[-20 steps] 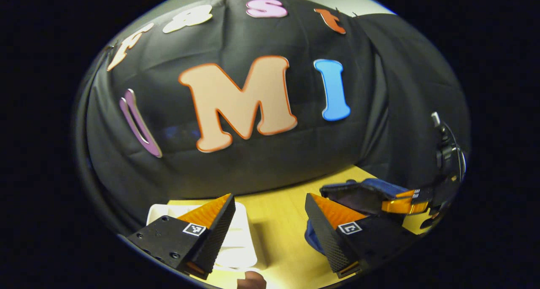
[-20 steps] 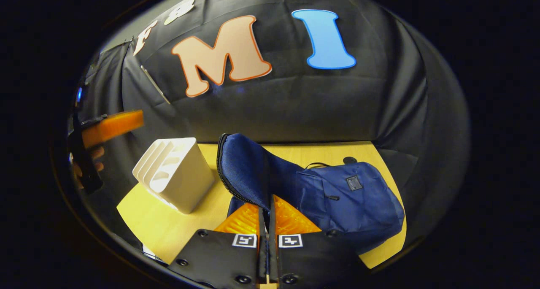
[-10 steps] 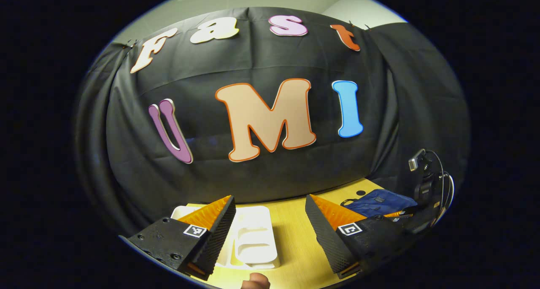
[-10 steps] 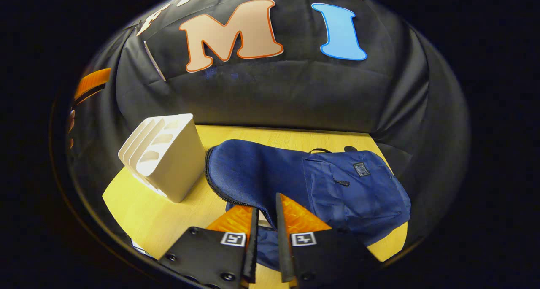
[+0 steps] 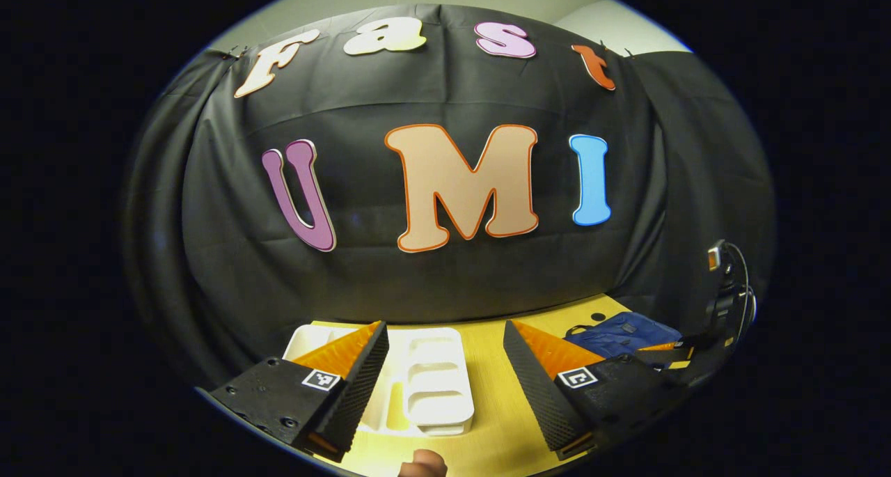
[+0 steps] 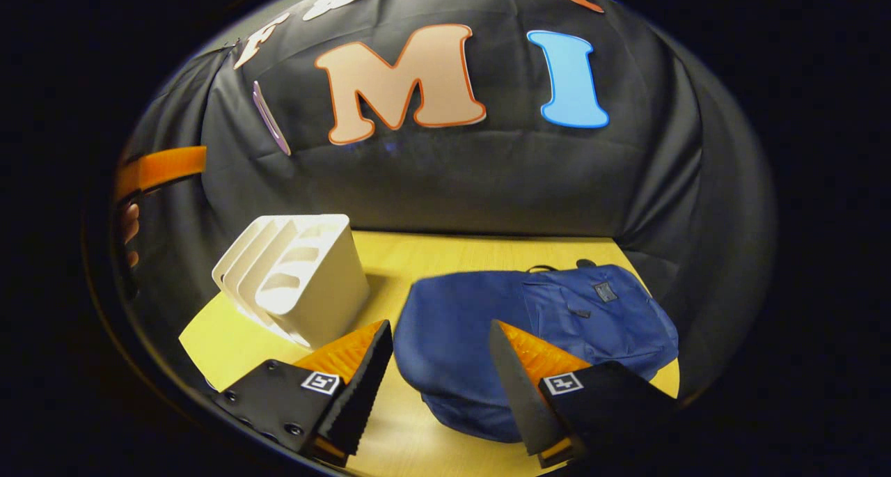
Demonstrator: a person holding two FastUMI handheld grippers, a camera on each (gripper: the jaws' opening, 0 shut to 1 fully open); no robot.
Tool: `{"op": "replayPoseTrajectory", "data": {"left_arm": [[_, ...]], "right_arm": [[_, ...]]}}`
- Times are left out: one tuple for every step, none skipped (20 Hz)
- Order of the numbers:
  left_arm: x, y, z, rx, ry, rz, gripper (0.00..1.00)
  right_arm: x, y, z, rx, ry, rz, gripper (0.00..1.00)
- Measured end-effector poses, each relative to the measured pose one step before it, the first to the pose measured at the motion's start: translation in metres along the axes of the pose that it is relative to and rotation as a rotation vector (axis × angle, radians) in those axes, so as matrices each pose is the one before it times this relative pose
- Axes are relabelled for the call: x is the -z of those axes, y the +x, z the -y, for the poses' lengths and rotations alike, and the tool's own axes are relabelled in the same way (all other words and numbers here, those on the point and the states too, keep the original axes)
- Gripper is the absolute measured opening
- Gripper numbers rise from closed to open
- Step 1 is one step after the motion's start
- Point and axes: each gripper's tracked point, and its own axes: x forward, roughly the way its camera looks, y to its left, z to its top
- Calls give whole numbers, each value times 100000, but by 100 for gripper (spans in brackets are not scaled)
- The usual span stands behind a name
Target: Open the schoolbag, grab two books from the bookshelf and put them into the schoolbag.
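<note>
The blue schoolbag [image 6: 480,338] lies flat on the yellow table [image 6: 445,251], its front flap down over the body. My right gripper [image 6: 440,324] hovers open just above the bag's near end and holds nothing. The white slotted bookshelf [image 6: 306,275] stands to the left of the bag, and the slots I can see look empty. My left gripper [image 5: 443,327] is open above the bookshelf [image 5: 431,379], with nothing between its fingers. The schoolbag [image 5: 623,331] is far to the right in the left gripper view.
Black cloth walls close the table at the back and on both sides. One finger [image 6: 163,169] of my left gripper and the hand holding it are at the far left of the right gripper view. A camera on a stand [image 5: 724,282] rises at the table's right edge.
My right gripper opened and let go of the bag's flap, which dropped flat onto the bag. My left gripper swung left, bringing the bookshelf between its fingers.
</note>
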Motion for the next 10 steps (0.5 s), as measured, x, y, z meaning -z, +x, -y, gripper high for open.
{"op": "replayPoseTrajectory", "data": {"left_arm": [[16,-164,-41,412,-373,-142,100],[62,-39,-57,433,-461,166,96],[-35,-90,-96,158,-149,-107,100],[18,-33,-161,-50,-77,-78,97],[-101,-134,-139,-536,-231,185,97],[-226,-60,-178,-320,-470,827,97],[-251,-116,-43,-99,-551,726,97],[-105,-80,-32,-318,-514,683,97],[-177,-120,-138,-497,-249,456,100],[-104,-91,-116,-539,-388,388,100]], "right_arm": [[-769,-182,-355,172,-432,1794,93],[-987,-315,-358,102,-462,1938,93],[-756,-165,-344,43,-608,1631,98],[-941,-310,-307,184,-606,1677,96],[-860,-366,-218,574,-511,1890,94],[-1118,-329,-264,397,-220,2440,99],[-1333,-390,-289,412,-172,2910,95],[-1495,-483,-69,1184,-335,3640,94],[-1329,-294,-33,931,-422,3160,95],[-1506,-217,75,1081,-789,3329,94]]}}
